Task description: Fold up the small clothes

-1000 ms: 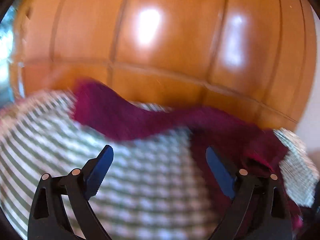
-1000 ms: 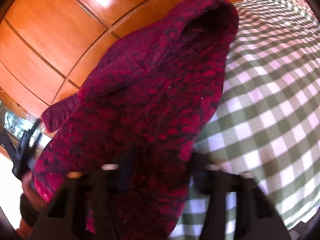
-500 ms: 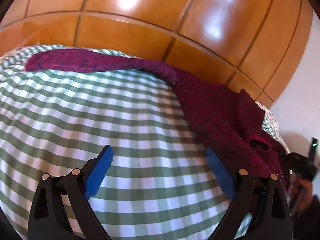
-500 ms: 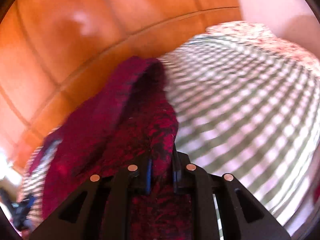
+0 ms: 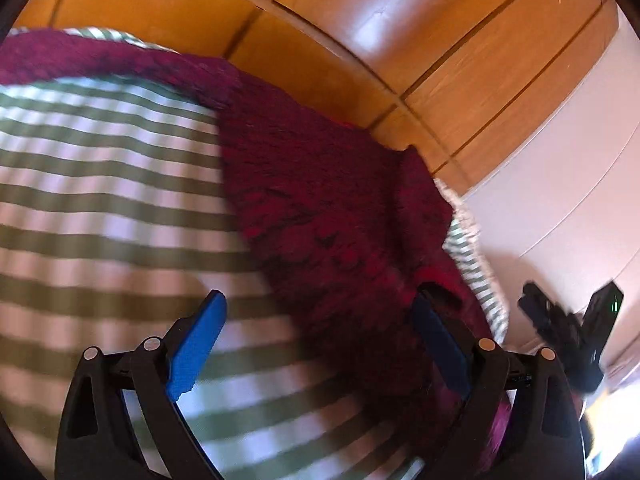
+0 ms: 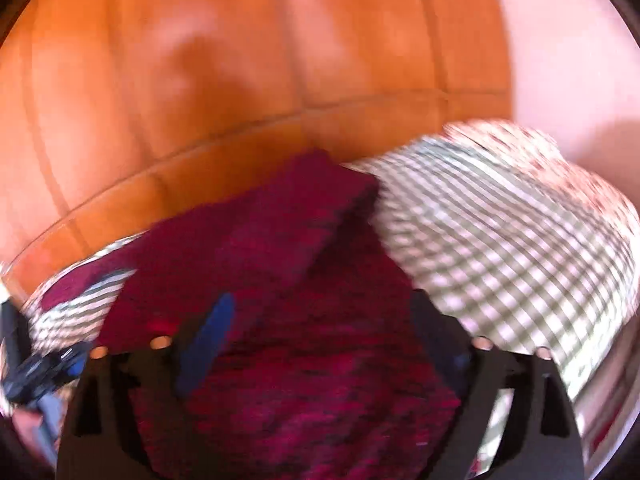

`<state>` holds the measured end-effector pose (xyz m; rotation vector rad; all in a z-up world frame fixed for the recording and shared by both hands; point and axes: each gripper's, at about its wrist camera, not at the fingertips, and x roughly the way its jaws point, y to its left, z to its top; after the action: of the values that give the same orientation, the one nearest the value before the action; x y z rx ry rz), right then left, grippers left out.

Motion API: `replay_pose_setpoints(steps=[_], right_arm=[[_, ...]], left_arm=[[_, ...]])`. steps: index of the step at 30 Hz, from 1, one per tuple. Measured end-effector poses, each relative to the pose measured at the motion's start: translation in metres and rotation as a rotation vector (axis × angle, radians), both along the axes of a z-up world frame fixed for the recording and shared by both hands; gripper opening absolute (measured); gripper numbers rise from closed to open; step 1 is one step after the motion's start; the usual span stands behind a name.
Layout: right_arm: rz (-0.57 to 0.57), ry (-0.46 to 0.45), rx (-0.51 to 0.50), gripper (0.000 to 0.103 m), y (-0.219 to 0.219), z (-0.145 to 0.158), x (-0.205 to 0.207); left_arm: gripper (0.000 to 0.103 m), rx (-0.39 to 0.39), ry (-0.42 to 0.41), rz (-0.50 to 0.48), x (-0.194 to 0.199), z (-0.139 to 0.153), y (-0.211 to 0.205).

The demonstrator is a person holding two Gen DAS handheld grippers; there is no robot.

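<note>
On the green-and-white checked bedcover [image 5: 104,208], beside the orange wood panelling [image 5: 320,40], the dark red knitted garment [image 6: 304,320] lies spread for folding, right gripper [image 6: 324,344] opening off it, left gripper [image 5: 320,340] wide, empty.

Dark red knitted garment [image 5: 320,208] lies on the green-and-white checked bedspread [image 5: 100,184], along its far edge – one long part runs left, bulk lies right. Glossy wooden panelled wall [image 5: 360,28] behind the bed. Left gripper [image 5: 320,340] over the garment's near side; right gripper [image 6: 320,344] straddles the garment – cloth beneath.
</note>
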<state>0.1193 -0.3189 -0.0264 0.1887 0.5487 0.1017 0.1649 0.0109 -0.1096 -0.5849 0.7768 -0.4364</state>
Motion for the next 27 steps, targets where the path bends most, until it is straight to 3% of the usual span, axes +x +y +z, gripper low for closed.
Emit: replay_pose_setpoints(steps=[5, 8, 12, 14, 17, 19, 21, 24, 27], right_arm=[[0.032, 0.076, -0.075, 0.100, 0.021, -0.024, 0.013], [-0.021, 0.151, -0.118, 0.101, 0.019, -0.047, 0.024], [-0.126, 0.279, -0.173, 0.101, 0.002, -0.077, 0.041], [-0.127, 0.260, -0.138, 0.101, -0.003, -0.082, 0.036], [-0.126, 0.242, -0.193, 0.101, 0.006, -0.081, 0.030], [-0.126, 0.238, -0.184, 0.101, 0.005, -0.084, 0.030], [-0.122, 0.236, -0.168, 0.101, 0.002, -0.085, 0.029], [-0.124, 0.229, -0.173, 0.101, 0.006, -0.085, 0.027], [-0.126, 0.226, -0.169, 0.101, 0.000, -0.086, 0.038]], left_arm=[[0.099, -0.029, -0.013, -0.080, 0.022, 0.001, -0.021], [0.099, -0.111, -0.006, -0.118, 0.025, 0.003, -0.026], [0.099, -0.367, 0.007, -0.192, 0.020, 0.004, -0.023], [0.099, -0.451, 0.010, -0.202, 0.017, 0.006, -0.019], [0.099, -0.610, 0.004, -0.189, 0.009, 0.014, -0.002], [0.099, -0.670, -0.036, -0.188, 0.001, 0.027, 0.012], [0.099, -0.650, -0.086, -0.187, -0.010, 0.044, 0.025], [0.099, -0.527, -0.080, -0.144, -0.022, 0.055, 0.036], [0.099, -0.277, 0.010, 0.002, -0.033, 0.048, 0.040]])
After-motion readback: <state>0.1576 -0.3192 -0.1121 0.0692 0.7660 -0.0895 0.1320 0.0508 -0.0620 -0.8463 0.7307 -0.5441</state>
